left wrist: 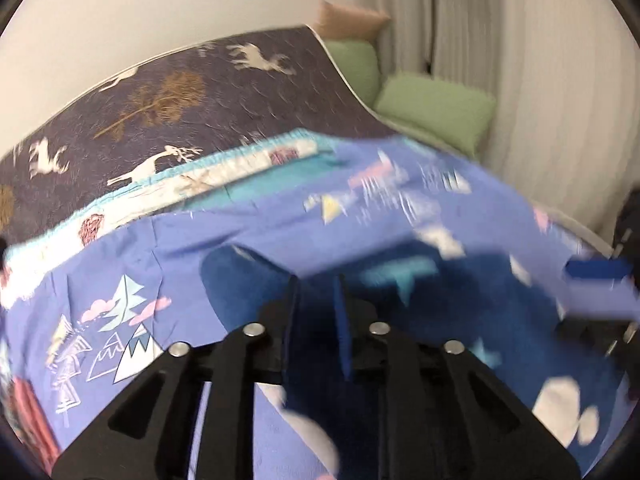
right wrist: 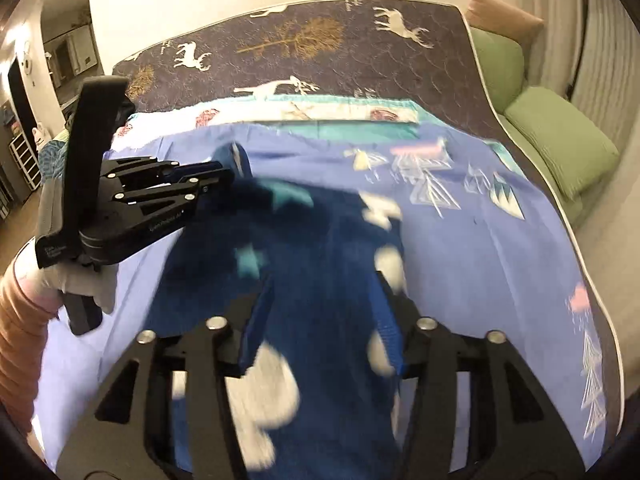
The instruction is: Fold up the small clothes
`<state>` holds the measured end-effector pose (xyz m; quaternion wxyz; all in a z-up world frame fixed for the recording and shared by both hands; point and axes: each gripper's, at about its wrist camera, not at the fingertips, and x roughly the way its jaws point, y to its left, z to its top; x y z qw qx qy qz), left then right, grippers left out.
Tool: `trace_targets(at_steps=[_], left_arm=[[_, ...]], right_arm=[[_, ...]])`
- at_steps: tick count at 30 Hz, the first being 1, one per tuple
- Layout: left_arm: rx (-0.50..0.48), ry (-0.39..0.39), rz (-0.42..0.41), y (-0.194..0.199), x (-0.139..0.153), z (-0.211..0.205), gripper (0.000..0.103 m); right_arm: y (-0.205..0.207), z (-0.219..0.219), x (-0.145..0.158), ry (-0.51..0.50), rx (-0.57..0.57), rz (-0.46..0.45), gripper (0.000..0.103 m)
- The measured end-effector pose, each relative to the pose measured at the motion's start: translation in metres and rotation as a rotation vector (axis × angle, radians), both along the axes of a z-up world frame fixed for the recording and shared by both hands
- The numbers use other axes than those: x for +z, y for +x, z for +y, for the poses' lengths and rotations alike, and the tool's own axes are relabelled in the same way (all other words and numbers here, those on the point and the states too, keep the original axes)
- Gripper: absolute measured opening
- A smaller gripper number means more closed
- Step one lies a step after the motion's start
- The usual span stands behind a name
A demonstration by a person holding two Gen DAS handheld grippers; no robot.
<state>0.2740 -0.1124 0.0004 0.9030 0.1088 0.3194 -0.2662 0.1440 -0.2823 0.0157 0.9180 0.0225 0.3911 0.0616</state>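
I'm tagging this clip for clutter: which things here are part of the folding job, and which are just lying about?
In the job:
dark blue garment
left hand-held gripper, pinching the garment
right hand-held gripper, jaws apart around the garment
blue sheet, the work surface

Lying about:
green cushions
tan cushion
deer-print bedspread
curtain

The left gripper (left wrist: 316, 292) has its fingers drawn close together on a dark blue garment (left wrist: 460, 300) with pale blotches, blurred in this view. Under it lies a lilac sheet (left wrist: 168, 256) printed with trees and mountains, spread over a dark deer-patterned bedcover (left wrist: 200, 92). Green cushions (left wrist: 436, 108) sit past the bed's far right edge.
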Motion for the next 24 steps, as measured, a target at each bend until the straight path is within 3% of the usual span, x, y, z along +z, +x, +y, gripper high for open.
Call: trace_targets(at_steps=[2, 4, 5, 7, 11, 15, 19, 22, 23, 24], left_arm=[[0.037, -0.030, 0.087, 0.026, -0.011, 0.005, 0.021], [0.083, 0.066, 0.149, 0.044, -0.036, 0.000, 0.022], [0.094, 0.148, 0.150, 0.050, -0.057, -0.004, 0.023], [0.091, 0.179, 0.087, 0.046, -0.068, -0.009, 0.022], [0.087, 0.247, 0.049, 0.046, -0.068, -0.026, 0.018], [0.092, 0.140, 0.039, 0.043, -0.050, -0.011, 0.020], [0.039, 0.020, 0.024, 0.010, -0.017, 0.013, 0.022], [-0.078, -0.055, 0.025, -0.026, -0.002, 0.023, 0.036], [-0.129, -0.044, 0.046, -0.035, -0.008, 0.018, 0.047], [-0.140, 0.011, 0.059, -0.039, -0.018, 0.010, 0.050]], right_arm=[[0.033, 0.001, -0.009, 0.068, 0.031, 0.056, 0.054], [0.068, 0.002, -0.040, 0.035, -0.001, 0.133, 0.053], [0.080, 0.003, -0.060, 0.010, -0.012, 0.180, 0.053], [0.094, -0.003, -0.088, 0.079, -0.020, 0.206, 0.053], [0.088, -0.002, -0.085, 0.059, -0.030, 0.181, 0.053], [0.083, -0.005, -0.082, 0.065, -0.018, 0.167, 0.053], [0.041, -0.015, -0.049, 0.100, -0.024, 0.080, 0.052], [0.002, -0.021, -0.031, 0.170, 0.016, 0.025, 0.053], [-0.007, -0.021, -0.031, 0.196, 0.030, 0.028, 0.056], [-0.013, -0.020, -0.034, 0.213, 0.041, 0.048, 0.059]])
